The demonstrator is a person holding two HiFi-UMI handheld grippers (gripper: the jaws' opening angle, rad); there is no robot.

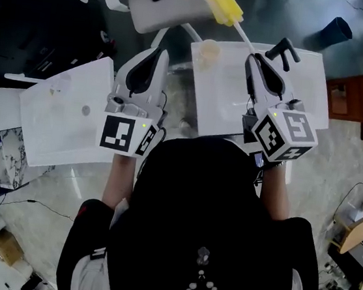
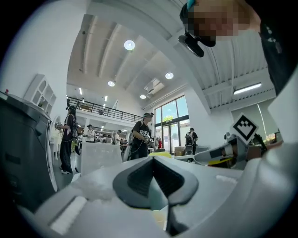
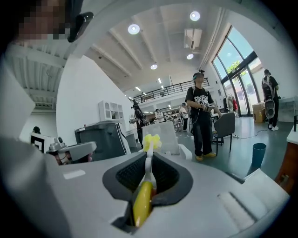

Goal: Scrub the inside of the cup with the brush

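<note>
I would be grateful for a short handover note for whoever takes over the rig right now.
Left gripper: jaws shut, empty, left of the cup and apart from it.
Right gripper: jaws shut on the brush handle.
The cup stands on the white table.
Done: brush in grip. Left: steady the cup, scrub its inside.

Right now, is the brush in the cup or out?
Out. Head view: the brush is apart from the cup, its yellow head beyond it. The right gripper is shut on the handle.
</note>
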